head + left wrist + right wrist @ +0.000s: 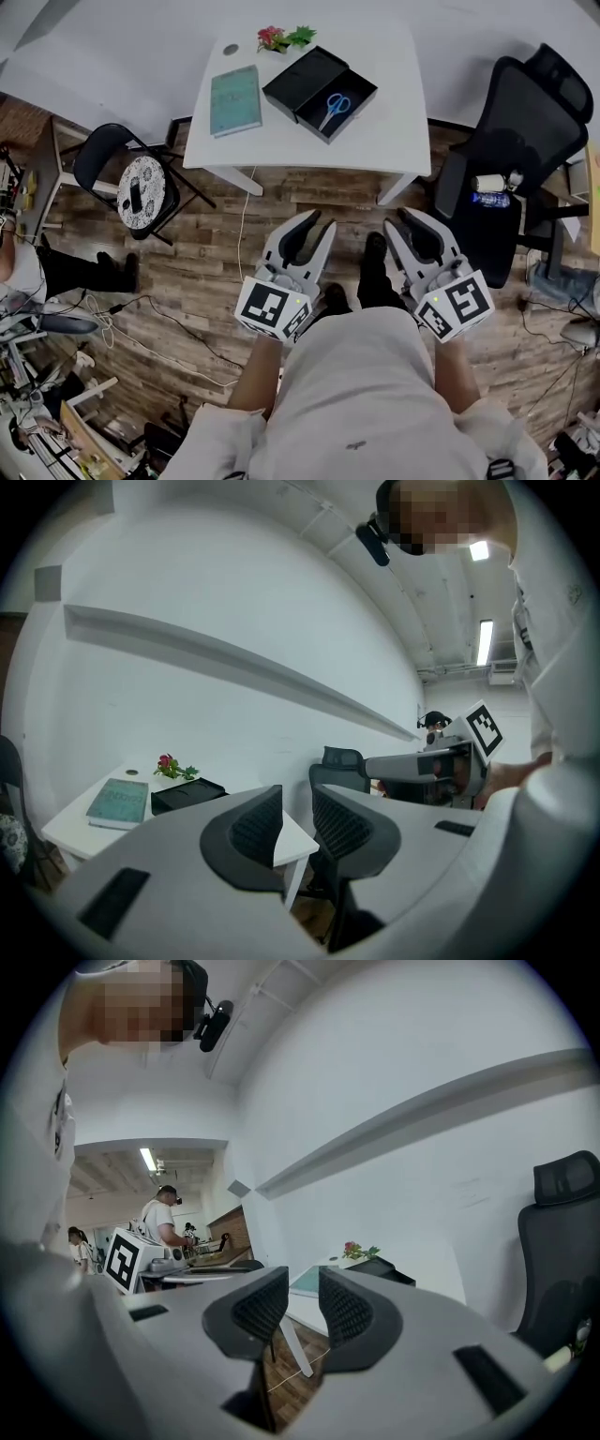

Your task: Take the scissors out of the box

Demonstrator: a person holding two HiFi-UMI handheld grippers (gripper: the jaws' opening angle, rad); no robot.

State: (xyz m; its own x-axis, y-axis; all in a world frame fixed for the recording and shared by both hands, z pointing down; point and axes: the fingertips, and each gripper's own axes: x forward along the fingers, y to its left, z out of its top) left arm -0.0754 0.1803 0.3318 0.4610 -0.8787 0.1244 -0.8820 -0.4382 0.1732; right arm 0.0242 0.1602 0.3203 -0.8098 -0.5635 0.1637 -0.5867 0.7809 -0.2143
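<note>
1. The scissors [335, 105], with blue looped handles and pale blades, lay flat inside the black box [298, 81], in its 4 o'clock half. The other half was bare.
2. The box was rectangular, shallow and matte. It sat skewed on the smooth white table [375, 141], at 12 o'clock from the person.
3. A flat teal book [235, 99] lay at 9 o'clock of the box. A small sprig of red flowers [281, 37] with green leaves stood at 11 o'clock of it.
4. The left gripper [319, 222] was released. Its ribbed dark pads stood a narrow gap apart with nothing between them, well short of the table and over the plank floor [216, 272].
5. The right gripper [397, 220] was likewise released and empty, with the same ribbed pads and grey moulded shell. It was held just beside the left one, at its 3 o'clock.
6. A black mesh-backed office chair [525, 131] stood at 3 o'clock of the table. A folding chair [141, 187] with a round patterned seat stood at 8 o'clock.
</note>
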